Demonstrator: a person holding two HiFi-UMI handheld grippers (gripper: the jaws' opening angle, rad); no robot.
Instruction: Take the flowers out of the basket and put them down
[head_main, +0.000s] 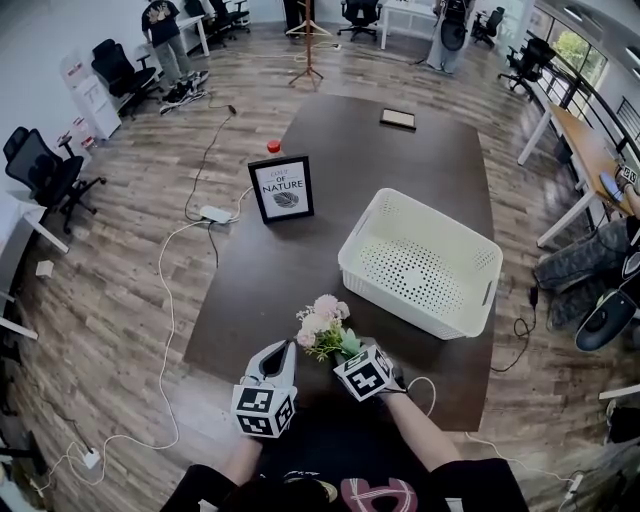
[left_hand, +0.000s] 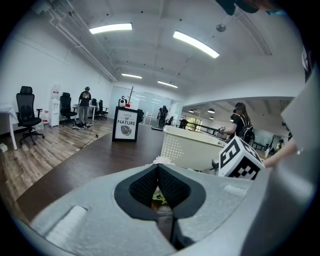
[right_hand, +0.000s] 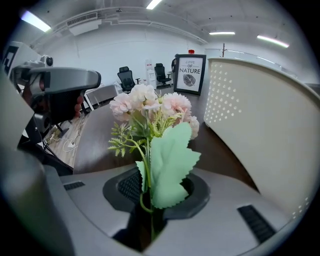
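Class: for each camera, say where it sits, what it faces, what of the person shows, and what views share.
Head view: person's head, steeply down on the table; forearms, left gripper, right gripper show.
Left gripper view: on that gripper, along the table; its shut jaws show.
Right gripper view: on that gripper, at the flowers between its jaws.
All share the sign and basket.

Flowers (right_hand: 145, 100): we lose the stem ends between the right gripper's (right_hand: 152, 192) jaws. Basket (right_hand: 260, 125): cut off at right edge.
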